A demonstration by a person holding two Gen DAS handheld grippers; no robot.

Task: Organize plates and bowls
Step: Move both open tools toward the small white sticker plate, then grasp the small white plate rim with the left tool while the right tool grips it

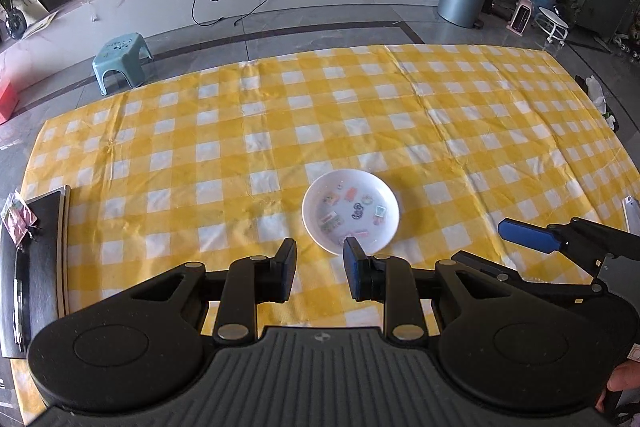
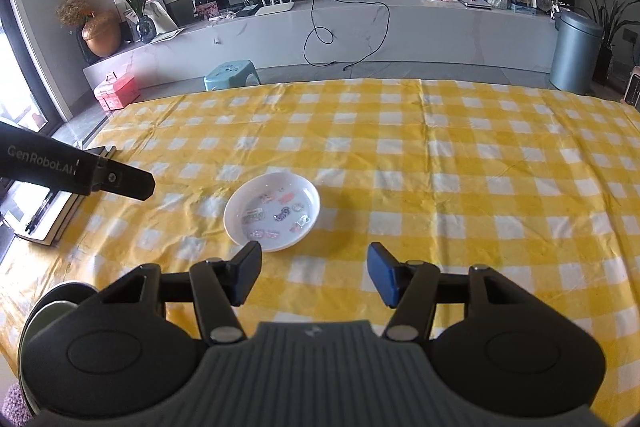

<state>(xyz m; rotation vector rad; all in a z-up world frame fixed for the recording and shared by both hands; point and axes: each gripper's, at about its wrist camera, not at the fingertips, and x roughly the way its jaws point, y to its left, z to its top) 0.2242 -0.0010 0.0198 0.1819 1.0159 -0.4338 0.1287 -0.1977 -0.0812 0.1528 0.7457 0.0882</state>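
White plate [image 1: 351, 211] with cartoon stickers, flat on yellow checked tablecloth [image 1: 248, 131], just ahead of left gripper [image 1: 320, 273], jaws apart, empty. Right gripper [image 2: 314, 273] wide open, empty. Dark notebook [image 1: 38, 259] at left edge.

Right tool [image 2: 314, 277] gapes empty near the white plate [image 2: 272, 211].

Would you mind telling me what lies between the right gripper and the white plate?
Nothing but bare yellow checked tablecloth lies between the right gripper and the white plate, as the right wrist view shows.
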